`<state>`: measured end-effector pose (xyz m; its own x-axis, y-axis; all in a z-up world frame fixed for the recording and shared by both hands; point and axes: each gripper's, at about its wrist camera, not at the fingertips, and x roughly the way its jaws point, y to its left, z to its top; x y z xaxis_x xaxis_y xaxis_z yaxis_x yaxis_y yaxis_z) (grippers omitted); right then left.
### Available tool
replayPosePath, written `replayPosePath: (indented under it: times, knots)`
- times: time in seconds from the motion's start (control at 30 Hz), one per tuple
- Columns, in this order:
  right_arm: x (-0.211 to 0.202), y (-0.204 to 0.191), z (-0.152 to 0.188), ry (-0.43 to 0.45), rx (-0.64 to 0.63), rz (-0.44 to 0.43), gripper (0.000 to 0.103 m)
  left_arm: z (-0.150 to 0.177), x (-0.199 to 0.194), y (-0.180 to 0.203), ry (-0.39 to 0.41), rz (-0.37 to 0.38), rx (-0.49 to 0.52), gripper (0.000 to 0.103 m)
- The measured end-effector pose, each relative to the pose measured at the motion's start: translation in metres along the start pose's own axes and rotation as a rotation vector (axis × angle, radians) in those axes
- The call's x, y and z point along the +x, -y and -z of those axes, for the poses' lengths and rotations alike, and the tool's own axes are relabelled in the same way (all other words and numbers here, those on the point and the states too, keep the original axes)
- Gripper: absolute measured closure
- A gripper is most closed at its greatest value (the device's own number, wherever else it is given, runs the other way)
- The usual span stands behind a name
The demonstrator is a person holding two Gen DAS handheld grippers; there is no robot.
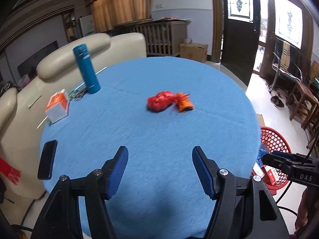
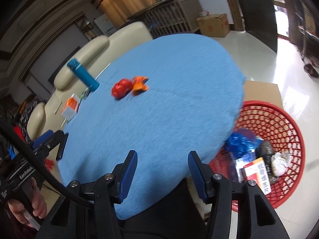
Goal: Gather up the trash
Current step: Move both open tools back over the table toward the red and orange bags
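A crumpled red wrapper (image 1: 160,101) (image 2: 121,89) and a crumpled orange piece (image 1: 184,104) (image 2: 139,85) lie side by side near the middle of the round blue table (image 1: 139,131) (image 2: 169,109). My left gripper (image 1: 159,151) hovers over the table's near part, open and empty, well short of them. My right gripper (image 2: 162,154) is over the table's near right edge, also open with nothing between its fingers. The red mesh basket (image 1: 279,145) (image 2: 289,119) stands on the floor to the right and holds a blue wrapper (image 2: 241,143), a small box and grey scraps.
A teal flask (image 1: 86,69), an orange-and-white carton (image 1: 57,107) and a black phone (image 1: 47,159) sit along the table's left side. A cream sofa (image 1: 20,119) stands behind them. A cardboard box (image 2: 261,91) lies beyond the basket. A hand (image 2: 26,205) holds the left gripper's handle.
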<state>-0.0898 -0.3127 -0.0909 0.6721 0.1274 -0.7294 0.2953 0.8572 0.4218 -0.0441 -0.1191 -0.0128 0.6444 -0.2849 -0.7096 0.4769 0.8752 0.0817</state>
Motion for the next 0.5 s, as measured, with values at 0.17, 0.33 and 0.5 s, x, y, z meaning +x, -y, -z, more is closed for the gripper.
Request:
replayPosePath:
  times: [0.17, 0.33, 0.5]
  knots:
    - [0.009, -0.024, 0.003, -0.029, -0.059, -0.002, 0.046, 0.01, 0.003, -0.02, -0.014, -0.017, -0.04, 0.035]
    - [0.018, -0.038, 0.005, -0.054, -0.089, 0.002, 0.046, 0.018, 0.004, -0.034, -0.025, -0.03, -0.064, 0.035]
    - [0.026, -0.052, 0.006, -0.069, -0.126, 0.0, 0.046, 0.024, 0.007, -0.049, -0.033, -0.044, -0.091, 0.035]
